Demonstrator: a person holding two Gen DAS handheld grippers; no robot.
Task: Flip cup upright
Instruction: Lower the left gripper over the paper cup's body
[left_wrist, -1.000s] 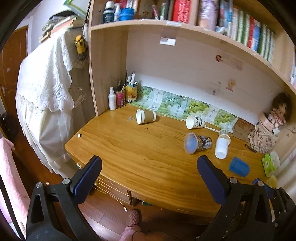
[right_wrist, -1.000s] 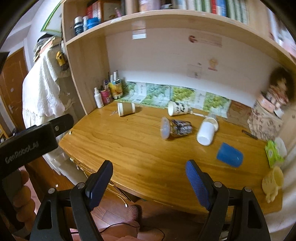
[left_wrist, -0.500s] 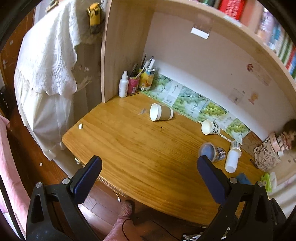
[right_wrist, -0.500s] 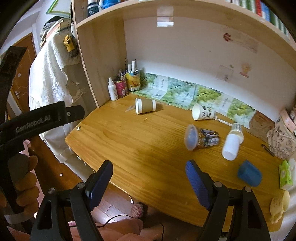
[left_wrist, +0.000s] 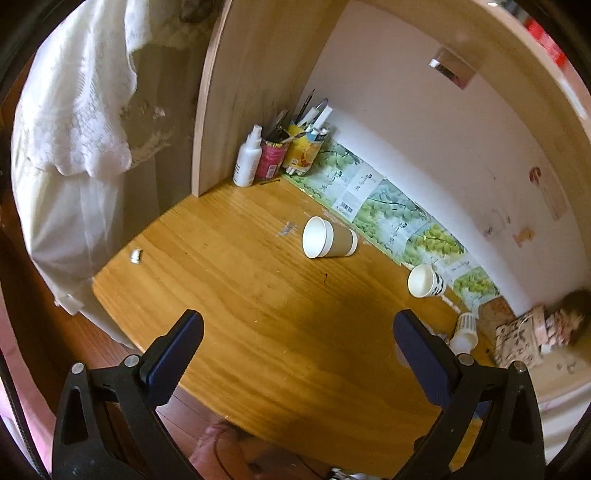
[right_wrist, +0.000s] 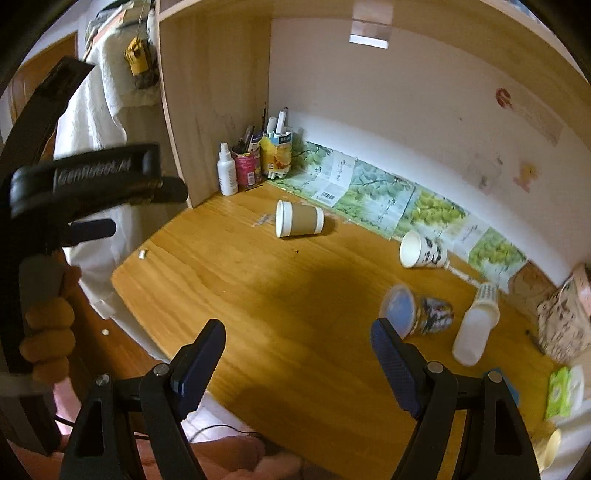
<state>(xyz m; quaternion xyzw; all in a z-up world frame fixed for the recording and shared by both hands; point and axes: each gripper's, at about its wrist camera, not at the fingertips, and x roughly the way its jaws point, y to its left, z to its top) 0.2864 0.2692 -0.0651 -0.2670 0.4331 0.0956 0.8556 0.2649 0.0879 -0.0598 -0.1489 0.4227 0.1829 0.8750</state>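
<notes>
A brown paper cup (left_wrist: 329, 237) (right_wrist: 299, 223) lies on its side on the wooden desk (left_wrist: 236, 295) (right_wrist: 229, 273), mouth to the left. A white patterned cup (left_wrist: 426, 281) (right_wrist: 422, 249) lies on its side further right by the back wall. A clear cup with a blue lid (right_wrist: 415, 314) lies on its side in the right wrist view. My left gripper (left_wrist: 297, 338) is open and empty above the desk's front edge. My right gripper (right_wrist: 297, 349) is open and empty, over the desk's front part.
A spray bottle (left_wrist: 248, 157), a pink can and a yellow can with pens stand in the back left corner. A white bottle (right_wrist: 476, 325) lies at the right beside a patterned bag (right_wrist: 565, 321). A white cloth (left_wrist: 70, 122) hangs left of the desk.
Both grippers have moved forward and closer over the desk, with the views tilting down. The cups have not moved. Both grippers stay open.
</notes>
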